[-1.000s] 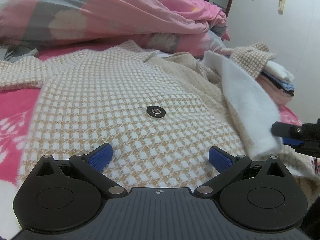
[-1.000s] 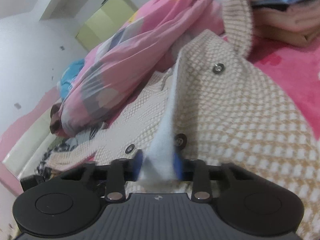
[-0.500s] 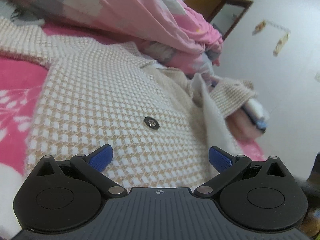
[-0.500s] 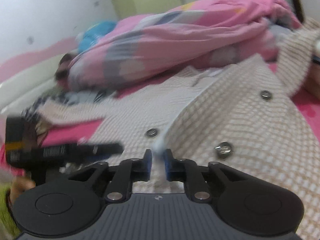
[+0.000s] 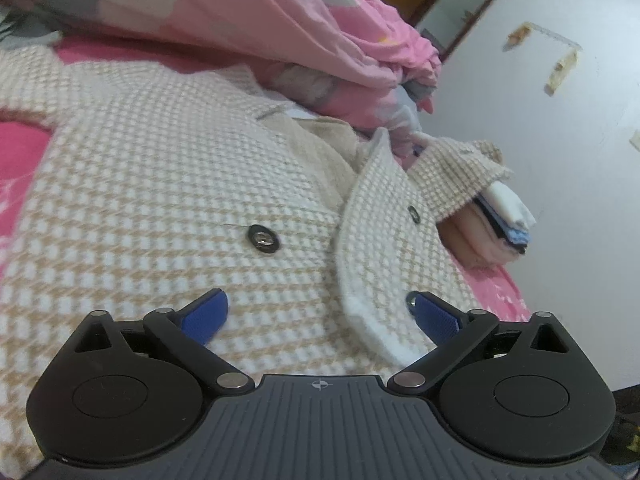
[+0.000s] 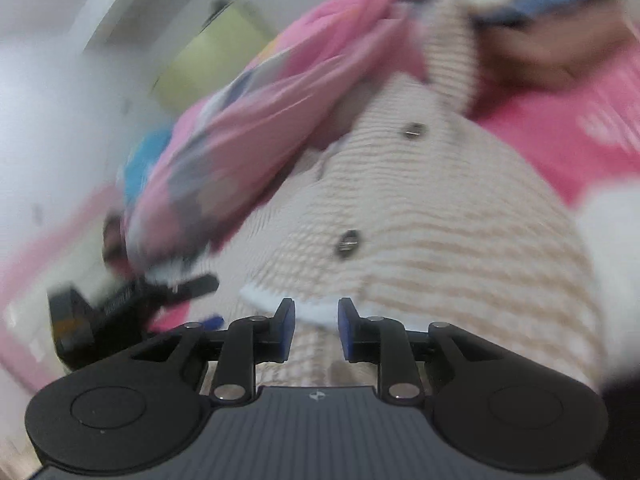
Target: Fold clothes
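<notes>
No legible text, brand or number in either view. Left tool (image 6: 132, 300), seen from the right wrist, carries a pale label strip, too blurred to read. Small crosshair mark on each camera housing, no lettering

Jacket (image 5: 160, 184) spread on bed (image 5: 20, 148), duvet (image 5: 240, 12) behind it, folded clothes stack (image 5: 492, 232) to its right

**Two low wrist views over one jacket**

Both cameras sit close above the checked jacket (image 5: 168, 184) (right view blurred), facing along it toward the pink quilt (image 5: 248, 20). Both share its buttons (image 6: 347, 243) and the folded stack (image 5: 496, 232).
</notes>
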`<move>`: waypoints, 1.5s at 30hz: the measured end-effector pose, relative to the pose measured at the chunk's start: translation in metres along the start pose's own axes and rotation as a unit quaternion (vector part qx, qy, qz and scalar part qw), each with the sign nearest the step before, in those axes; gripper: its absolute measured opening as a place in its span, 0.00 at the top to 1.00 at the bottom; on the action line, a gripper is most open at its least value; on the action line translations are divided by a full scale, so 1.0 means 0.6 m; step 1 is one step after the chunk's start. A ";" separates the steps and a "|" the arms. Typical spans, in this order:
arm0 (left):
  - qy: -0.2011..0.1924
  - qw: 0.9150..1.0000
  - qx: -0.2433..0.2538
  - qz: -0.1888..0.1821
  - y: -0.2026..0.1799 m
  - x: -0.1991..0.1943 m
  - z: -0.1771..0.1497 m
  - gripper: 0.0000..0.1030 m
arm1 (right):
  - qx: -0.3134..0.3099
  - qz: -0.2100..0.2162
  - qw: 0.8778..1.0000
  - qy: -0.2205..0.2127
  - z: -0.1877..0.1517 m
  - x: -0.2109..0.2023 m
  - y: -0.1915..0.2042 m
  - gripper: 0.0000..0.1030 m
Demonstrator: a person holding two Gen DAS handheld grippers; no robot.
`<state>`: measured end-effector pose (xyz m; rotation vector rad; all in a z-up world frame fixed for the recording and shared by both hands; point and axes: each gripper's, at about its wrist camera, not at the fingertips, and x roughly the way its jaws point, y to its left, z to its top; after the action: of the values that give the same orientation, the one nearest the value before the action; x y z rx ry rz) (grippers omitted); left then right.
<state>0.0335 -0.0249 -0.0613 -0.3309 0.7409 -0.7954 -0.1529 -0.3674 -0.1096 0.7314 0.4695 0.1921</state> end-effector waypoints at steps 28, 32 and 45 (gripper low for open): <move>0.038 0.991 0.122 0.051 -0.096 0.067 0.027 0.96 | 0.109 0.050 0.993 0.005 -0.028 -0.035 -0.058 0.32; 0.020 0.993 0.108 0.034 -0.108 0.036 0.019 0.96 | 0.158 0.075 0.985 -0.002 -0.027 -0.035 -0.073 0.31; -0.033 0.997 0.057 -0.031 -0.102 -0.058 0.036 0.97 | 0.285 0.139 0.948 0.042 -0.065 0.012 -0.065 0.29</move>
<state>0.0004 -0.0399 0.0028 -0.2777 0.6233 -0.8777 -0.1649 -0.3705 -0.1635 1.3640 0.5061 0.3591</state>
